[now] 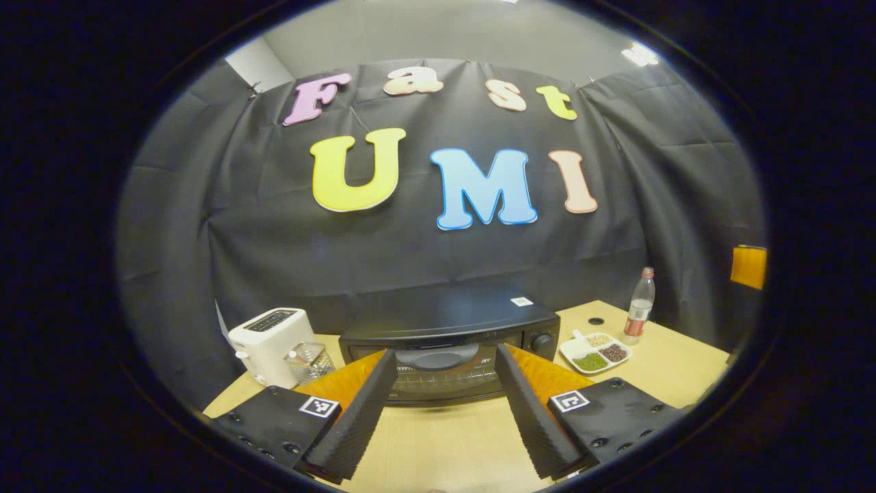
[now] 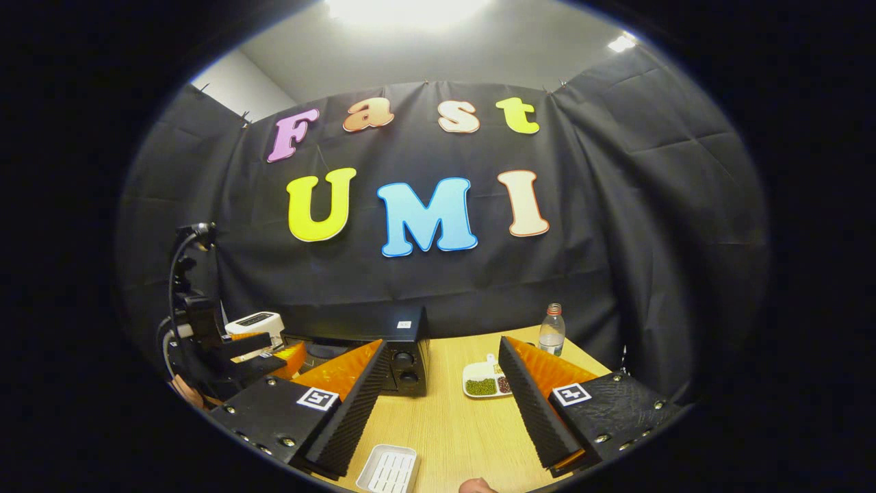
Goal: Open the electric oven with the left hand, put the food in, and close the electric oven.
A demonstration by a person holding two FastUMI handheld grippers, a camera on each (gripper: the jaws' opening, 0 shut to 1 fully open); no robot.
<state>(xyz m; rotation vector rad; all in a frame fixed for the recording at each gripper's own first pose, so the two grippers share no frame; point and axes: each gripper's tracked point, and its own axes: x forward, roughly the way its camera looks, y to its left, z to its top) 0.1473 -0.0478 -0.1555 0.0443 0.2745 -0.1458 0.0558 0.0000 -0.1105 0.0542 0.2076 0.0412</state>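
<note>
The fingers (image 1: 363, 411) of the left gripper (image 1: 445, 366) are spread wide apart, gripping nothing; the black electric oven (image 1: 448, 342) stands straight ahead between them, door closed, not touched. The right gripper (image 2: 438, 356) is likewise wide open and empty, the oven ahead to its left, behind its left finger. A divided plate of beans (image 1: 594, 352) lies just right of the oven, near a plastic bottle (image 1: 640, 305). A white toaster (image 1: 270, 342) stands on the oven's left.
</note>
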